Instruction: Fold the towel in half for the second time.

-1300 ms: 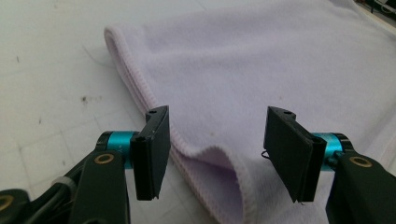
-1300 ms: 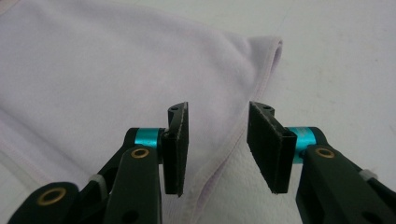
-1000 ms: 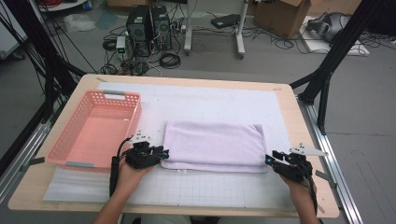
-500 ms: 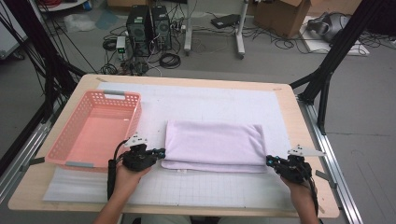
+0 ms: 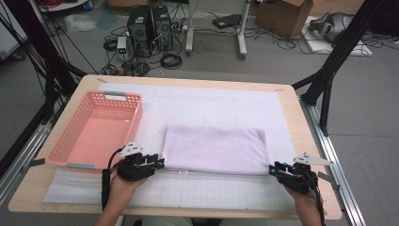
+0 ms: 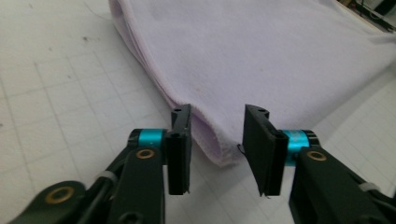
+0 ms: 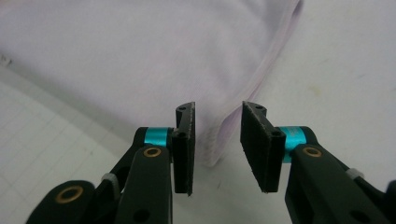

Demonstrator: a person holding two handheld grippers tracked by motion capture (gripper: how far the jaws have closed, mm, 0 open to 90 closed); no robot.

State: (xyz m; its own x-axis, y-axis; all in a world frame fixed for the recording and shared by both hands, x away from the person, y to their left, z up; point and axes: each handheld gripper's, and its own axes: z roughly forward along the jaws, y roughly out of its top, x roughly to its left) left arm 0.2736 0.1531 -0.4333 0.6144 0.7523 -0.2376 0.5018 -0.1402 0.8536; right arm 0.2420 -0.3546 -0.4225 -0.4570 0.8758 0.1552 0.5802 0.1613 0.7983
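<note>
My left gripper (image 5: 159, 163) sits at the near left corner of the folded lilac towel (image 5: 214, 148), and its jaws have just been opening; in the left gripper view (image 6: 217, 147) the pads stand apart with the towel's (image 6: 261, 60) corner between them, pressed by neither. My right gripper (image 5: 274, 168) is at the near right corner, its jaws also just opened; in the right gripper view (image 7: 217, 147) the hemmed corner of the towel (image 7: 140, 56) lies in the gap, free of both pads. The towel rests flat on the white grid mat (image 5: 216, 190), towards the near edge of the table (image 5: 301, 113); the pink basket (image 5: 61, 146) stands just beside it on my left.
</note>
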